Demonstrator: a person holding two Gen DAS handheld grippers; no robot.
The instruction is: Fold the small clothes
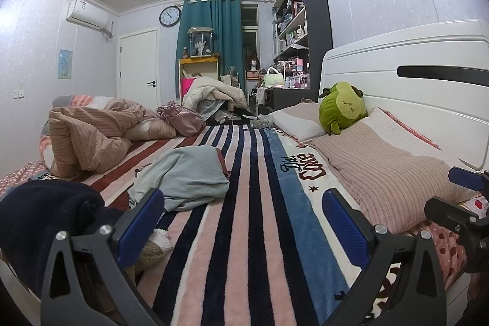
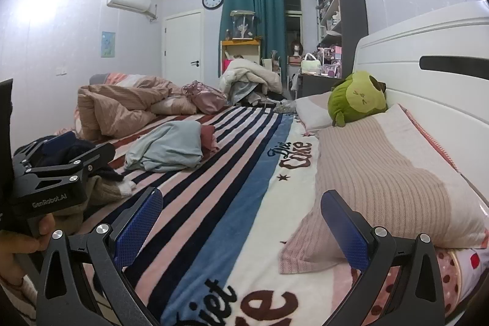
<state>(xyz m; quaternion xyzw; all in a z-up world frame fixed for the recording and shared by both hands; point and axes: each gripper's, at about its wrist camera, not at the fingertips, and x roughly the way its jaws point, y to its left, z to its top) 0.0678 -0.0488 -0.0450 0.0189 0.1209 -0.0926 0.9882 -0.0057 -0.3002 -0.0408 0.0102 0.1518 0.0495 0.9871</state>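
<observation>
A crumpled pale blue garment (image 1: 186,176) lies on the striped blanket (image 1: 244,219), also in the right wrist view (image 2: 166,147), with a dark red cloth (image 2: 209,136) beside it. A dark navy garment (image 1: 45,213) and a beige knit piece (image 1: 152,249) lie at the near left. My left gripper (image 1: 243,225) is open and empty, low over the blanket, short of the blue garment. My right gripper (image 2: 241,226) is open and empty over the blanket by a pink knit pillow (image 2: 382,173). The left gripper also shows at the left of the right wrist view (image 2: 61,155).
A rumpled tan duvet (image 1: 91,136) lies at the far left of the bed. A green plush toy (image 1: 342,107) sits against the white headboard (image 1: 412,66). A pink bag (image 1: 180,118) lies farther back. Shelves (image 1: 302,20) and clutter stand beyond the bed.
</observation>
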